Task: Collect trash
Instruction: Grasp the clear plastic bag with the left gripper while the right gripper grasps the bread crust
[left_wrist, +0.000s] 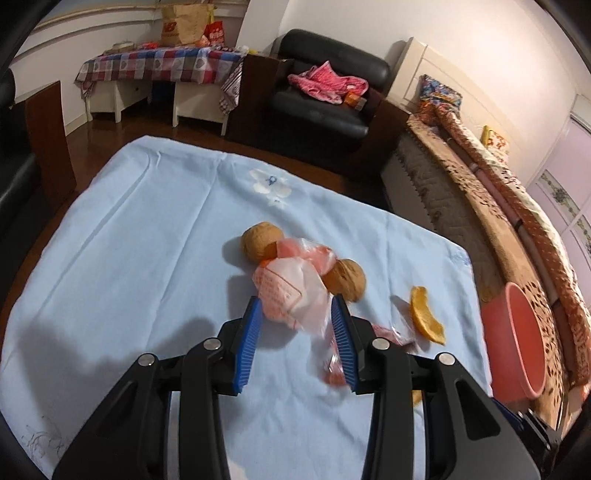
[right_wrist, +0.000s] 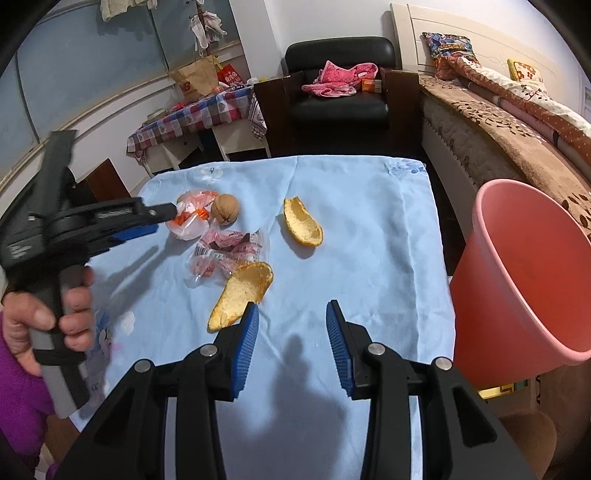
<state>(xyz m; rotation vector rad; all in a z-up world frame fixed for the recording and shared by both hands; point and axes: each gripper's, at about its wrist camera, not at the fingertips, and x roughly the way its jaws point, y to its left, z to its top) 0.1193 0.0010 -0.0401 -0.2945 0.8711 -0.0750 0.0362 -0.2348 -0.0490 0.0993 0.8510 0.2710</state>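
On the light blue cloth (left_wrist: 147, 221) lie two walnuts (left_wrist: 260, 242) (left_wrist: 345, 278) with a crumpled white and pink wrapper (left_wrist: 291, 291) between them. My left gripper (left_wrist: 295, 306) stands open, its blue pads on either side of that wrapper's near end. An orange peel (left_wrist: 424, 317) lies to the right. In the right wrist view the left gripper (right_wrist: 166, 218), held by a hand (right_wrist: 55, 317), reaches the wrapper (right_wrist: 188, 225) beside a walnut (right_wrist: 225, 208). My right gripper (right_wrist: 291, 310) is open and empty, a peel (right_wrist: 242, 291) by its left finger. Another peel (right_wrist: 303, 221) and a clear wrapper (right_wrist: 229, 251) lie further off.
A pink bin (right_wrist: 517, 280) (left_wrist: 513, 343) stands off the table's right edge, tilted toward it. Beyond it runs a bed (right_wrist: 517, 122) with blankets. A black armchair (right_wrist: 340, 85) and a checked-cloth table (right_wrist: 192, 114) stand at the back.
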